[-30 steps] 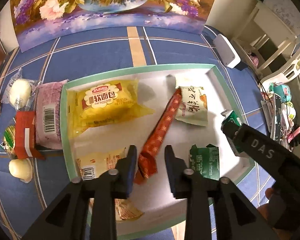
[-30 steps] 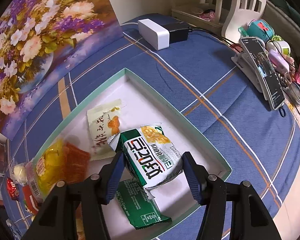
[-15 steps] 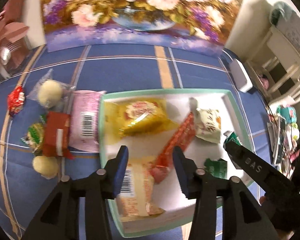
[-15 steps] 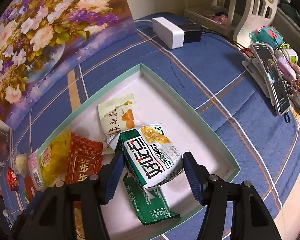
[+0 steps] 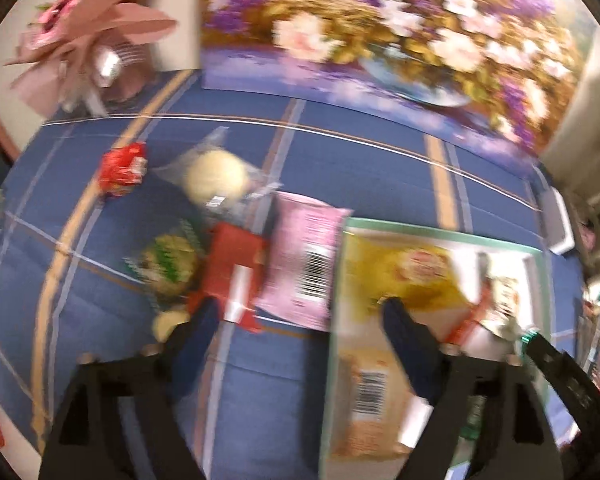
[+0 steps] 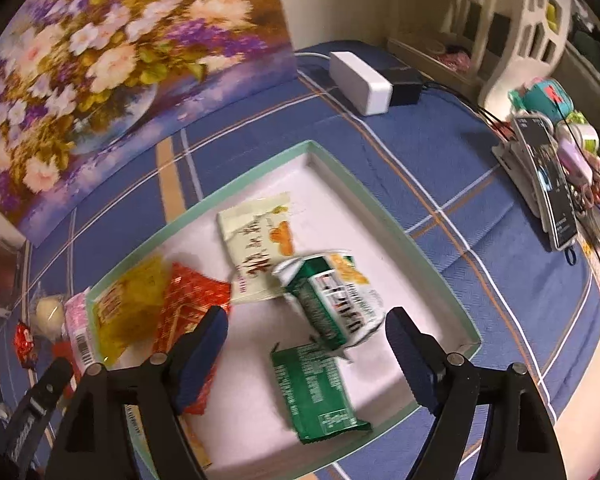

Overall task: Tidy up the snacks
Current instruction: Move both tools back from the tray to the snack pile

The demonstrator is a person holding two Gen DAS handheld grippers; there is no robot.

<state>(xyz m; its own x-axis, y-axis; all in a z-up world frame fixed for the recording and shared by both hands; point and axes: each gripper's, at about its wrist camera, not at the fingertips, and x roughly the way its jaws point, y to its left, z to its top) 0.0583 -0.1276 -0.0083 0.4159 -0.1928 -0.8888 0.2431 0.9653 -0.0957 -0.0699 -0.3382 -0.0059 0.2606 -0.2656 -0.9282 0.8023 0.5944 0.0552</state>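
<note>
A white tray with a mint-green rim holds a yellow bread pack, a long red pack, a pale cracker pack, a flat green pack and a green-and-white snack bag. The bag lies tilted in the tray ahead of my open, empty right gripper. My left gripper is open and empty above the tray's left rim. Left of the tray lie a pink pack, a red pack and other snacks.
A round white bun in clear wrap, a small red candy and a green pack lie on the blue cloth. A flower picture stands behind. A white box and a phone stand are at the right.
My right gripper opened wide and let go of the green-and-white bag, which dropped tilted into the tray. My left gripper opened wider and swung left towards the loose snacks.
</note>
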